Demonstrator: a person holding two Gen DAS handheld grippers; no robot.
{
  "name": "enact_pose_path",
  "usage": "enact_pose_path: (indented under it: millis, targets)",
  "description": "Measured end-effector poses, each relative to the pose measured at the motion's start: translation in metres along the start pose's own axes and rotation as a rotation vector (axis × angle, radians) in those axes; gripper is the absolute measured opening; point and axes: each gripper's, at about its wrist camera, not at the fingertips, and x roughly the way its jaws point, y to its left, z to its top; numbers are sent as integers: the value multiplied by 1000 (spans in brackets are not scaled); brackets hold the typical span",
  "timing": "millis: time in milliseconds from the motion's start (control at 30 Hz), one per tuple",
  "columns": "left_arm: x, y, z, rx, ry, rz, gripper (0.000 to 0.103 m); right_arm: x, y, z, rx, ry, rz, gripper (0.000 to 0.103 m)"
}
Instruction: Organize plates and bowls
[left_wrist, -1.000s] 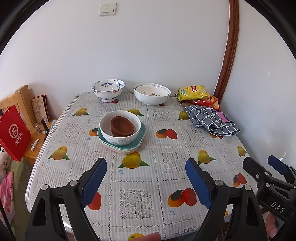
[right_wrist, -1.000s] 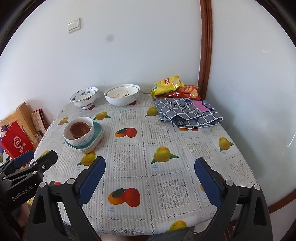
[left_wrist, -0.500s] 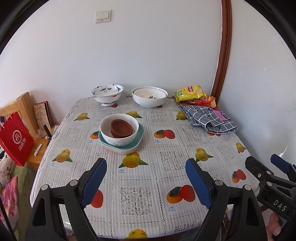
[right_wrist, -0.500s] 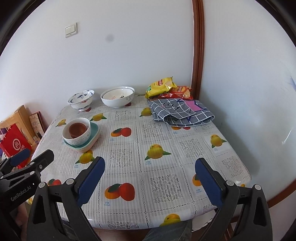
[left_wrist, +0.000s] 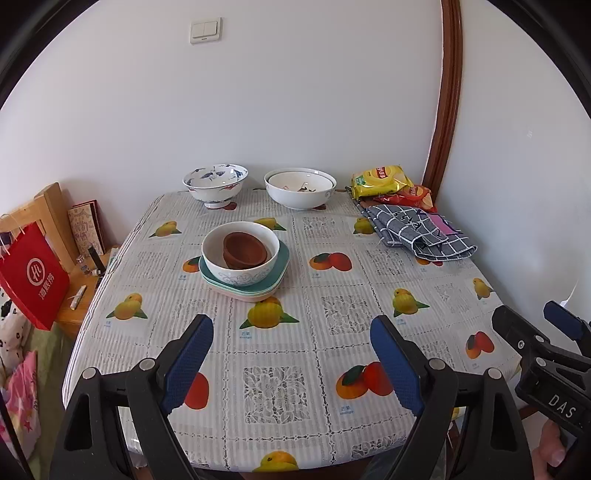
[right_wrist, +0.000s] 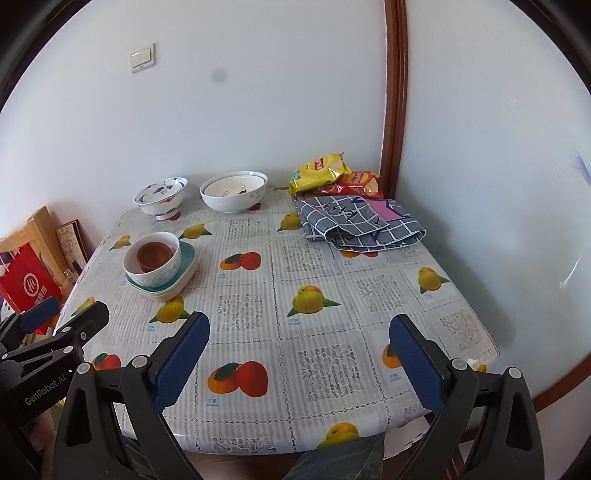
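Note:
A brown bowl (left_wrist: 244, 249) sits inside a white patterned bowl (left_wrist: 240, 271), which rests on stacked teal and pink plates (left_wrist: 282, 258) in the middle left of the table; the stack also shows in the right wrist view (right_wrist: 186, 258). A blue-and-white footed bowl (left_wrist: 215, 183) and a large white bowl (left_wrist: 300, 188) stand at the far edge. My left gripper (left_wrist: 291, 354) is open and empty above the table's near edge. My right gripper (right_wrist: 299, 354) is open and empty, also back at the near edge, to the right of the left one.
A folded grey checked cloth (left_wrist: 417, 230) and snack bags (left_wrist: 382, 180) lie at the far right by a brown door frame (left_wrist: 445, 92). A red paper bag (left_wrist: 33, 277) and a wooden chair (left_wrist: 48, 210) stand left of the fruit-print tablecloth (left_wrist: 332, 306).
Both grippers have drawn back and up from the table, so more of its near edge shows. Nothing on the table has moved.

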Motion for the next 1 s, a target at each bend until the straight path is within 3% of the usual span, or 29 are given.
enact_pose_path:
  millis: [1000]
  targets:
    - [-1,0,0,15,8,7,87,-2,2,1,-6,-3,4,97]
